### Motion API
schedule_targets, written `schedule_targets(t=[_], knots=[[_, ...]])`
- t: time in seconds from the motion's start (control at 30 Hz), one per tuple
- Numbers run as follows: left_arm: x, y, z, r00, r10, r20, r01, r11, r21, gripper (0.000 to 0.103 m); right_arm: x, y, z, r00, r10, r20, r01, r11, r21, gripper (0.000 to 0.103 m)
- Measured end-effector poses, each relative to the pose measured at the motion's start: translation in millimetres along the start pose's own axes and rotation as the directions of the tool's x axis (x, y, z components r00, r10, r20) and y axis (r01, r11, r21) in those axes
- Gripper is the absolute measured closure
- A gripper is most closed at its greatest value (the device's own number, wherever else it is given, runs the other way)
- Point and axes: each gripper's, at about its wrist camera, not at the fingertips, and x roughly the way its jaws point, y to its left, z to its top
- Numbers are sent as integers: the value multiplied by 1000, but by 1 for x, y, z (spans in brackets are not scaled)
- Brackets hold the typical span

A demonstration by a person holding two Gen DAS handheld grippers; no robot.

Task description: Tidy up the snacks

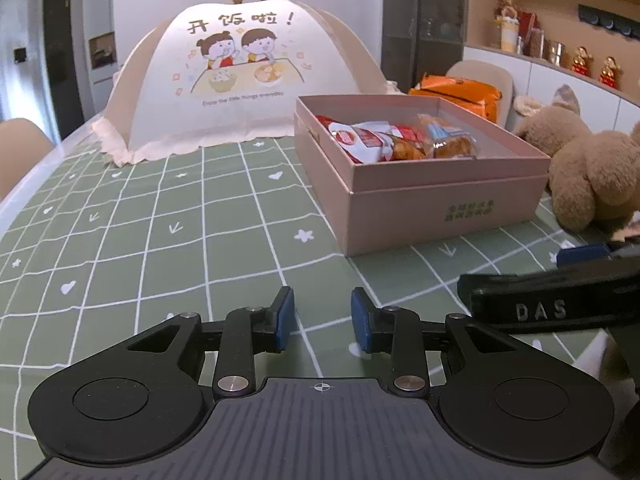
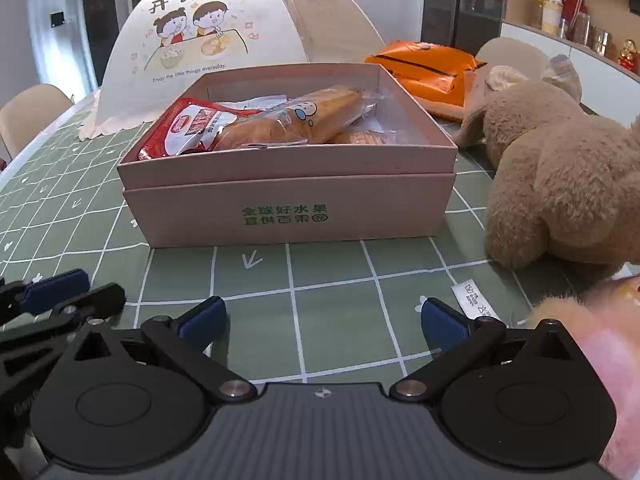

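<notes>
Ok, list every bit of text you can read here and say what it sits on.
"开饭啦!" on the food cover.
"Enjoy the little things everyday" also on the food cover.
"全球好水果 直供百果" on the pink box.
"DAS" on the right gripper.
Print on the red snack bag, the plush toy tag: too blurred.

occluded: box (image 2: 288, 216) floor under snacks | cut off: plush toy (image 2: 560, 184) at right edge
</notes>
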Motion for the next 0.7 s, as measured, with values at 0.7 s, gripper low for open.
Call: schedule_targets(t=[0.7], knots=[[3,-1,1,1000,-3,10,3,1000,3,68,0,1,-7,997,-7,78,7,1000,7,0]])
